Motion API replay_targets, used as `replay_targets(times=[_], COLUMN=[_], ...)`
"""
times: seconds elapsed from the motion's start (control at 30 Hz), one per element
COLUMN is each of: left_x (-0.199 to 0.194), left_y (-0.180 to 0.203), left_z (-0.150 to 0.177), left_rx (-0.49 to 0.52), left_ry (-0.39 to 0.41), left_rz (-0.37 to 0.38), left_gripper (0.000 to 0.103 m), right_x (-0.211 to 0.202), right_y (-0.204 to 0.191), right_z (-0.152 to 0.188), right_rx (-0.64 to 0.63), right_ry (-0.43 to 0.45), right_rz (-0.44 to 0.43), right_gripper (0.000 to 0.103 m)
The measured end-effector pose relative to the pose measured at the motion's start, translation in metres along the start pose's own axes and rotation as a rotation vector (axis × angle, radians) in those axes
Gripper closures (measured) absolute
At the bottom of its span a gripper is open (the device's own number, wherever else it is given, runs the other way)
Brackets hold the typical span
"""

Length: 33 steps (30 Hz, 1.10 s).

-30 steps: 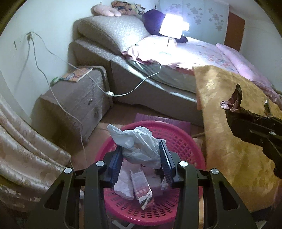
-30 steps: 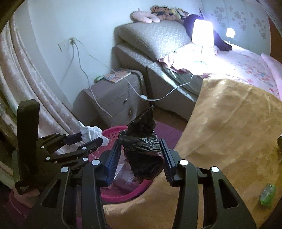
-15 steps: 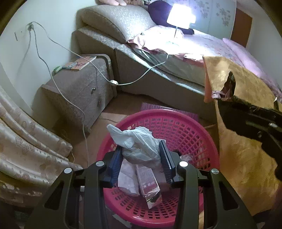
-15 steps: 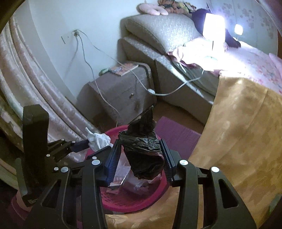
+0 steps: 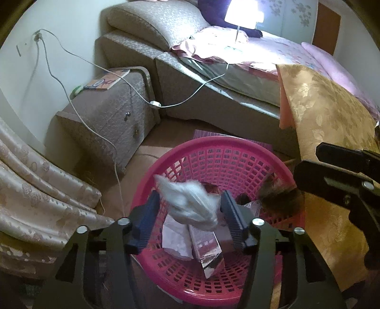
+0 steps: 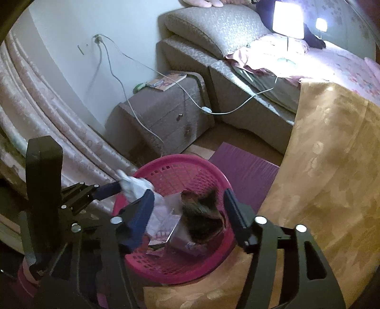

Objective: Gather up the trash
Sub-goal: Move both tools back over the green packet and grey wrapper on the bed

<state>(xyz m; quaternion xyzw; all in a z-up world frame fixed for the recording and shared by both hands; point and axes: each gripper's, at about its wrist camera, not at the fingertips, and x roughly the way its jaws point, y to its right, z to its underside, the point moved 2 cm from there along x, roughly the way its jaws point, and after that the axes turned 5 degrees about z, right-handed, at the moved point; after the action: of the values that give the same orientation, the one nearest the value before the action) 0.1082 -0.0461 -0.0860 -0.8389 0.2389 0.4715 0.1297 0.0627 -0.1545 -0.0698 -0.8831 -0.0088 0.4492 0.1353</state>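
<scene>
A pink plastic basket [image 5: 213,154] is seen on the brown floor [image 5: 161,133] beside a gold patterned cloth [image 5: 327,118]; a bedside cabinet [image 5: 106,111] bearing a book [image 5: 106,80], a curtain [image 5: 35,190], and a bed [image 5: 237,71] with a lit lamp [image 5: 239,12] are shown beyond; the left gripper [image 5: 190,209] jaws have just been opening, a blurred white plastic bag [image 5: 190,202] released between them; the right gripper [image 6: 187,209] jaws have likewise been opening, a blurred dark wrapper [image 6: 201,214] loose between them above the basket.
</scene>
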Motion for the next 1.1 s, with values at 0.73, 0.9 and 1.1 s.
replay_targets(times=[0.73,0.9,1.1], left_x=[-0.019,-0.028,-0.033], left_y=[0.012,0.028,0.047], left_z=[-0.004,-0.003,-0.001], left_rx=[0.009,0.045,0.078], left_ry=[0.075,0.109,0.124], left_rz=[0.015,0.037,0.076], left_gripper=[0.031,0.031,0.031], right_x=[-0.047,-0.064,-0.093], right_y=[0.042,0.068,0.099], right_z=[0.019,0.035,0.06], right_rx=[0.086,0.128,0.169], right_ry=[0.1,0.124,0.17], right_rz=[0.053,0.103,0.185], right_gripper=[0.037,0.037,0.037])
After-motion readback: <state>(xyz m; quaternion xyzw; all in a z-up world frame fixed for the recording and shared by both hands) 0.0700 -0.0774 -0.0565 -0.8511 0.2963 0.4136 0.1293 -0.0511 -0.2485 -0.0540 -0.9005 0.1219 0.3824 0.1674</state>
